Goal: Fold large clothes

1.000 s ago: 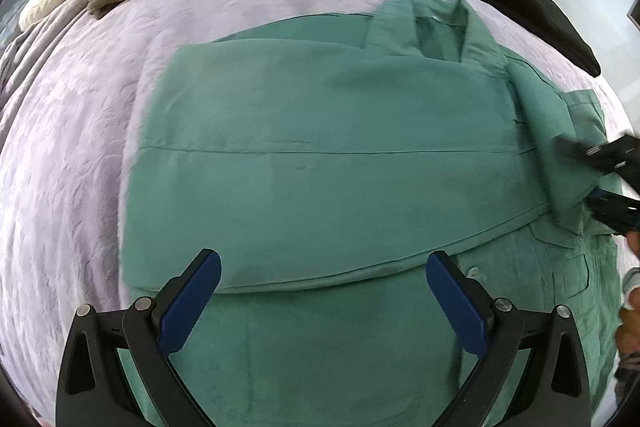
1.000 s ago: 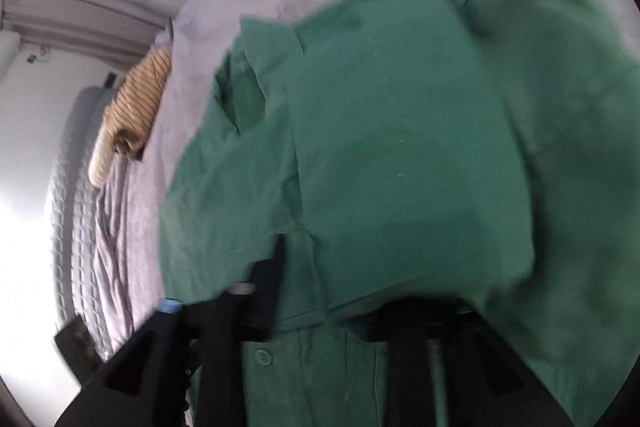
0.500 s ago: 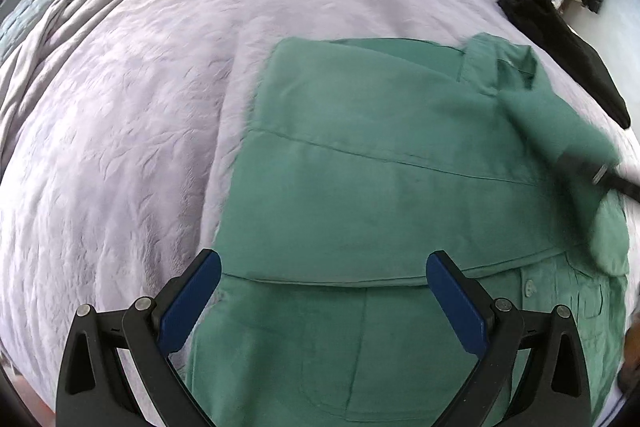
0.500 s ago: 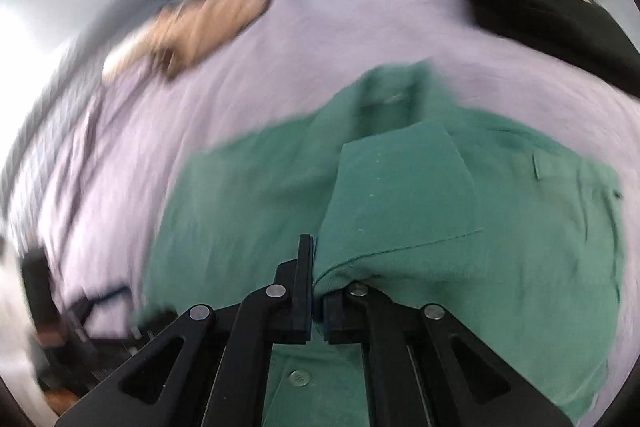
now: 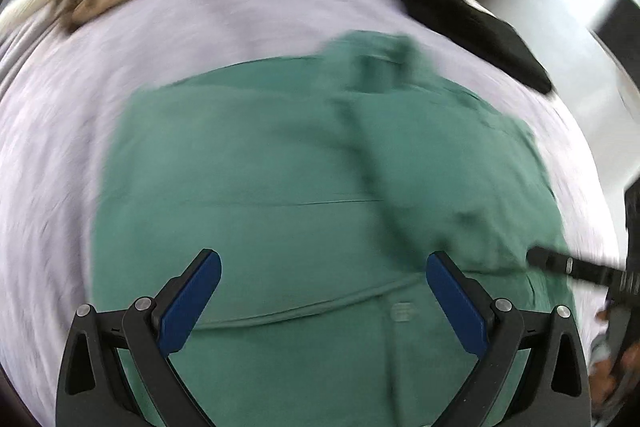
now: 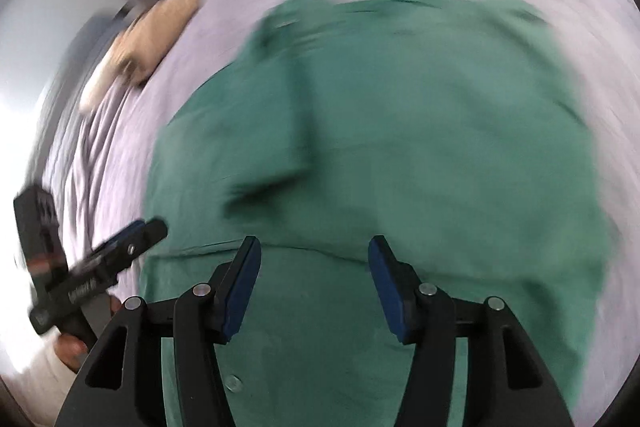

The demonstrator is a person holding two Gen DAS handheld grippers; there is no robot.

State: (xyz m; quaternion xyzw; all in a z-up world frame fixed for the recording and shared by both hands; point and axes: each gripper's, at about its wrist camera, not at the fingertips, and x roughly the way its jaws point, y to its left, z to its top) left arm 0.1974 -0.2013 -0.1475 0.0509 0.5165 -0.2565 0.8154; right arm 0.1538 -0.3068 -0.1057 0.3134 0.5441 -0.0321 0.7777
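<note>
With both sleeves laid inward, green cotton button-up shirt (image 6: 400, 131) lies flat on lilac bed (image 5: 248, 7); right tongs (image 6: 314, 281) just reopened, empty; left tongs (image 5: 322, 301) wide, empty, ready to regrip

- Shirt (image 5: 280, 187): matt green woven cloth, smooth.
- Bedspread (image 5: 60, 147): pale lilac cloth, matt.
- Left gripper (image 5: 320, 291): black matt plastic, blue pads (image 5: 192, 303), metal pivot screws.
</note>
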